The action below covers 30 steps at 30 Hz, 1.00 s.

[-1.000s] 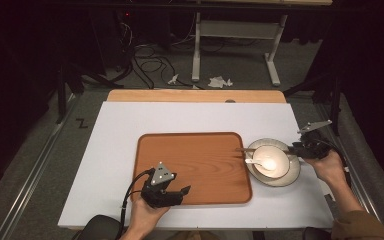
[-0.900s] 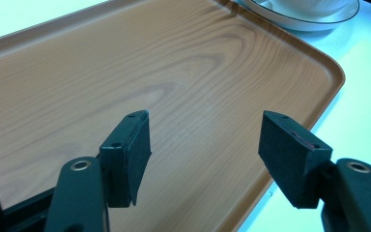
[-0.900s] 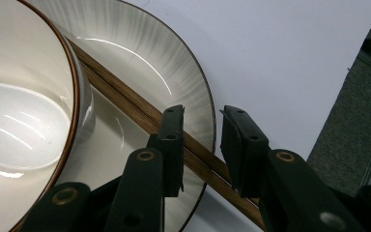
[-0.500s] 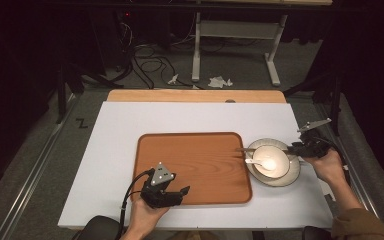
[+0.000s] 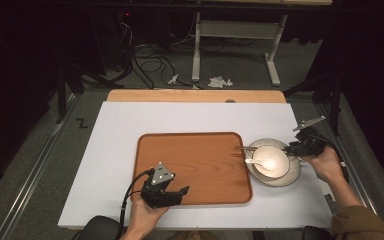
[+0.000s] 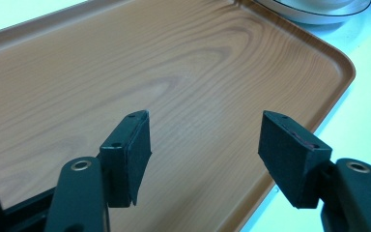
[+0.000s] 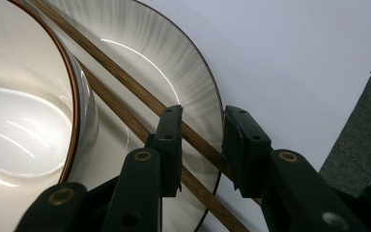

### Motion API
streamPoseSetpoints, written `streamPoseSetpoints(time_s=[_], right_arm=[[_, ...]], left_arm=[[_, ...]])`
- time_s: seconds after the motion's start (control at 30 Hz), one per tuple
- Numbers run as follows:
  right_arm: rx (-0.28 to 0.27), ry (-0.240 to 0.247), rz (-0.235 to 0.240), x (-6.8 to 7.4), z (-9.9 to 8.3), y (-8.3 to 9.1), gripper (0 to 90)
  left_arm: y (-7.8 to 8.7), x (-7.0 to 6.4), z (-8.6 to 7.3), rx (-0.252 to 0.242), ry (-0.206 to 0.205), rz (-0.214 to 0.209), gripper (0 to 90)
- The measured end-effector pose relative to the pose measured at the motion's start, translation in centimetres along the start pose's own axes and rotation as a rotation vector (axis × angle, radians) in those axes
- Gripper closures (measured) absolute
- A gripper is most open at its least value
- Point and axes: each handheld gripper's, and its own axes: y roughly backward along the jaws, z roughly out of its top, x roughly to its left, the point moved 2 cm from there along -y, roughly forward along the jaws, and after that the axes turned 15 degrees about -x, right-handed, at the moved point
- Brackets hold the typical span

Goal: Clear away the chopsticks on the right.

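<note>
Your left hand-held gripper (image 6: 203, 159) hovers with jaws wide apart and empty over the near right corner of the wooden tray (image 6: 125, 72); if it drops, it could nudge the tray toward the plate. Farther out, on the counter (image 5: 190, 117) just right of the tray, your right hand-held gripper (image 7: 200, 145) straddles one chopstick (image 7: 140, 94) lying across the plate's (image 7: 174, 63) rim, jaws not quite closed on it. The second chopstick (image 7: 108, 104) lies just beside the left jaw. Squeeze off-centre and the thin stick may roll, or the pair may clatter against the bowl (image 7: 24, 96) and shift it.
</note>
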Motion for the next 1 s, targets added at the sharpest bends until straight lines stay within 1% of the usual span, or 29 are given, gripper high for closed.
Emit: streamPoseSetpoints(time_s=[0.1, 0.33, 0.5, 0.67, 0.8, 0.9, 1.0], right_arm=[[0.007, 0.009, 0.001, 0.03, 0.20, -0.16, 70.8], [0.016, 0.002, 0.015, -0.11, 0.59, -0.53, 71.4], [0.035, 0.034, 0.027, 0.03, 0.70, -0.70, 69.6], [0.040, 0.018, 0.041, -0.08, 0.81, -0.79, 70.5], [0.045, 0.024, 0.027, -0.06, 0.93, -0.86, 73.0], [0.038, 0.020, 0.033, -0.08, 0.93, -0.94, 73.2], [0.040, 0.036, 0.029, -0.08, 0.95, -0.95, 71.6]], left_arm=[[0.00, 0.04, -0.01, 0.004, -0.003, -0.002, 36.0], [-0.13, 0.04, -0.10, 0.010, -0.001, -0.003, 36.0], [-0.14, 0.06, -0.12, 0.009, 0.002, -0.002, 36.0], [-0.17, 0.05, -0.14, 0.010, 0.002, -0.003, 36.0], [-0.14, 0.11, -0.14, 0.010, 0.001, 0.000, 36.0], [-0.13, 0.10, -0.15, 0.010, 0.001, -0.001, 36.0], [-0.20, 0.08, -0.18, 0.012, 0.002, -0.001, 36.0]])
